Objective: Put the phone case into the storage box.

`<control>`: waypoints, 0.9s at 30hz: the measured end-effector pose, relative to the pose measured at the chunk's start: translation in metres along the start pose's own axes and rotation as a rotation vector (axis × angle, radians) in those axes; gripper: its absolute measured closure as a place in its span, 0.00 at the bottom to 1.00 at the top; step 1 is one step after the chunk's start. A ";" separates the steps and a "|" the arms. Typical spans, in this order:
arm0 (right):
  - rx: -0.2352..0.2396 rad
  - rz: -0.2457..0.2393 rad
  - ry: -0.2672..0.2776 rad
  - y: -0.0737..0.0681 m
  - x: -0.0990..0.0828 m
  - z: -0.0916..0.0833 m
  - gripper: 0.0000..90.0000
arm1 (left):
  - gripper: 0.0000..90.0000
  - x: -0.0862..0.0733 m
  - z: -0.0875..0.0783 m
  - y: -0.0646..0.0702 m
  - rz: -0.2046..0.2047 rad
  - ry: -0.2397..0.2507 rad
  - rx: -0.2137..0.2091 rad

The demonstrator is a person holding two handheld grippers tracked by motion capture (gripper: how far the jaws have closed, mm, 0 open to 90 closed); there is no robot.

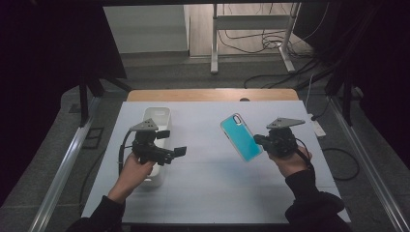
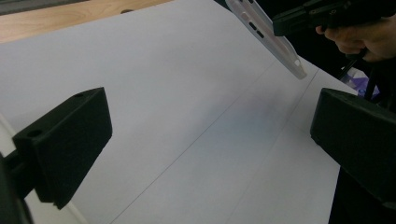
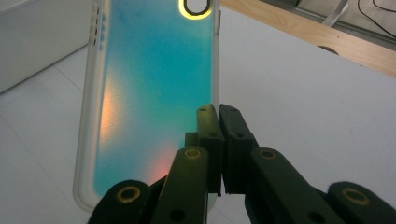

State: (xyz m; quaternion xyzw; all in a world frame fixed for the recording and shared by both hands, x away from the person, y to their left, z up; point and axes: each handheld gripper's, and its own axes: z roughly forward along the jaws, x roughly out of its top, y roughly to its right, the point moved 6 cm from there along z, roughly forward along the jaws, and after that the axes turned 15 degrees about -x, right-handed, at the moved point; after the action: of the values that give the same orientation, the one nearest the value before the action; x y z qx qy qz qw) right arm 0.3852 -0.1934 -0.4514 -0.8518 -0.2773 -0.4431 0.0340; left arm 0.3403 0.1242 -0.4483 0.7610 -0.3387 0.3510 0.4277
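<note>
A turquoise phone case (image 1: 241, 137) with a pale rim and a yellow-ringed camera cutout hangs tilted above the white table sheet (image 1: 212, 183). My right gripper (image 1: 259, 141) is shut on one long edge of it. In the right gripper view the jaws (image 3: 218, 116) are pressed together on the rim of the case (image 3: 154, 84). My left gripper (image 1: 172, 143) is open, held over the white bin (image 1: 157, 115) and pointing right toward the case. In the left gripper view its jaws (image 2: 210, 135) stand wide apart with nothing between them, and the case's edge (image 2: 271, 35) shows at the upper right.
The white bin stands at the sheet's left side, and its wall (image 3: 32, 37) also appears in the right gripper view. A wooden table edge (image 1: 212, 94) runs along the far side. Metal rails (image 1: 65, 164) flank the table, and cables lie on the floor (image 1: 270, 43) beyond.
</note>
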 end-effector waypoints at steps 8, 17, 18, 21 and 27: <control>0.009 -0.015 0.016 -0.008 0.004 -0.002 0.98 | 0.00 0.007 0.012 -0.002 -0.010 -0.001 -0.025; 0.016 -0.030 0.038 -0.017 0.008 -0.004 0.98 | 0.00 0.013 0.027 0.001 -0.007 -0.016 -0.064; 0.018 -0.033 0.040 -0.018 0.009 -0.004 0.98 | 0.00 0.014 0.029 0.001 -0.006 -0.018 -0.066; 0.016 -0.035 0.043 -0.019 0.010 -0.005 0.98 | 0.00 0.016 0.033 0.002 -0.005 -0.021 -0.074; 0.026 -0.038 0.053 -0.027 0.013 -0.006 0.98 | 0.00 0.019 0.045 0.004 -0.006 -0.027 -0.093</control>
State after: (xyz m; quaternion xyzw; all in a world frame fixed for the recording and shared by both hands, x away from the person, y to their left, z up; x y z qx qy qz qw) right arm 0.3733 -0.1671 -0.4432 -0.8339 -0.2981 -0.4625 0.0437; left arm 0.3573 0.0788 -0.4486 0.7461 -0.3579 0.3233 0.4590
